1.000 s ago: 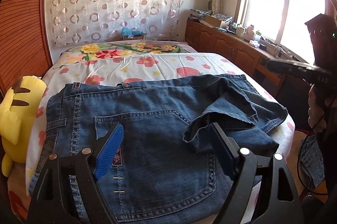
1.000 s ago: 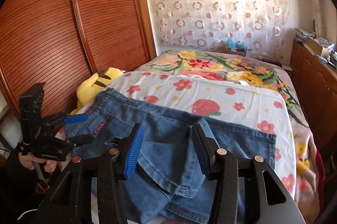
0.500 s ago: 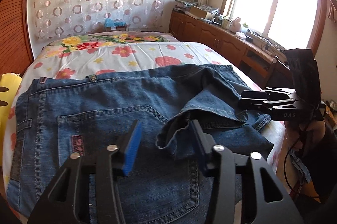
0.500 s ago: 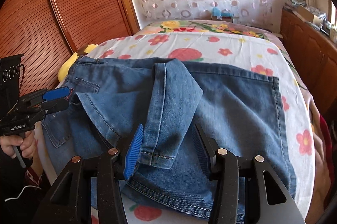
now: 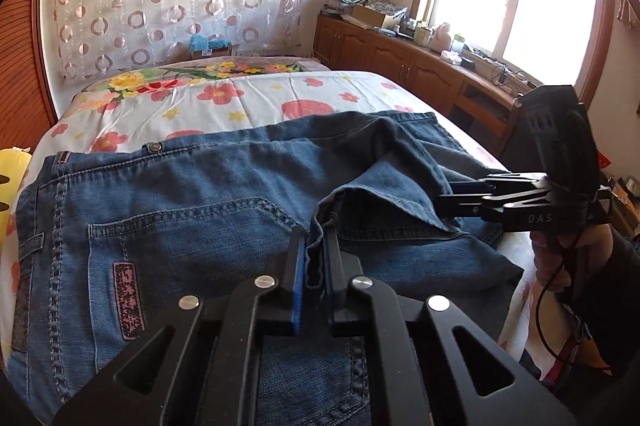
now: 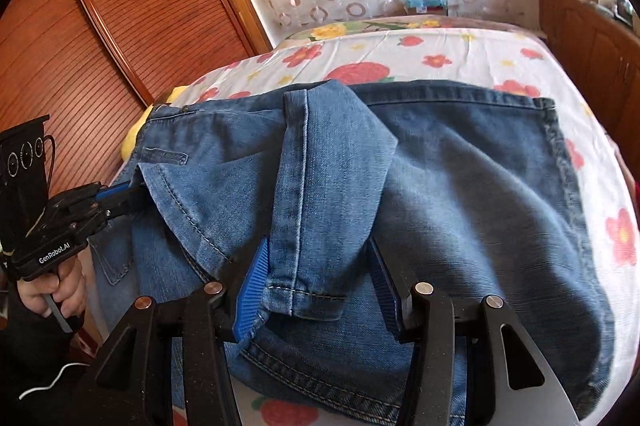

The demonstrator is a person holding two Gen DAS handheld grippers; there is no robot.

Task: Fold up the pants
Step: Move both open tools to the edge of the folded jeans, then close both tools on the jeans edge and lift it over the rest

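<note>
Blue jeans (image 5: 180, 209) lie half folded on the flowered bed, back pocket up, with one leg end flipped back over them. My left gripper (image 5: 314, 246) is shut on the hem of that leg end; it also shows in the right wrist view (image 6: 132, 191), pinching the hem's left corner. My right gripper (image 6: 316, 270) is open, its blue pads either side of the leg end's other corner (image 6: 308, 290), which lies between them. In the left wrist view the right gripper (image 5: 460, 197) sits at the cloth's right edge.
A flowered sheet (image 5: 248, 101) covers the bed. A yellow plush toy (image 5: 10, 181) sits at the bed's left edge by the wooden wardrobe (image 6: 100, 45). Wooden cabinets with clutter (image 5: 400, 53) run under the window on the right.
My left gripper has moved in and closed on the leg hem. My right gripper has moved forward and down so the leg end's corner now lies between its open pads.
</note>
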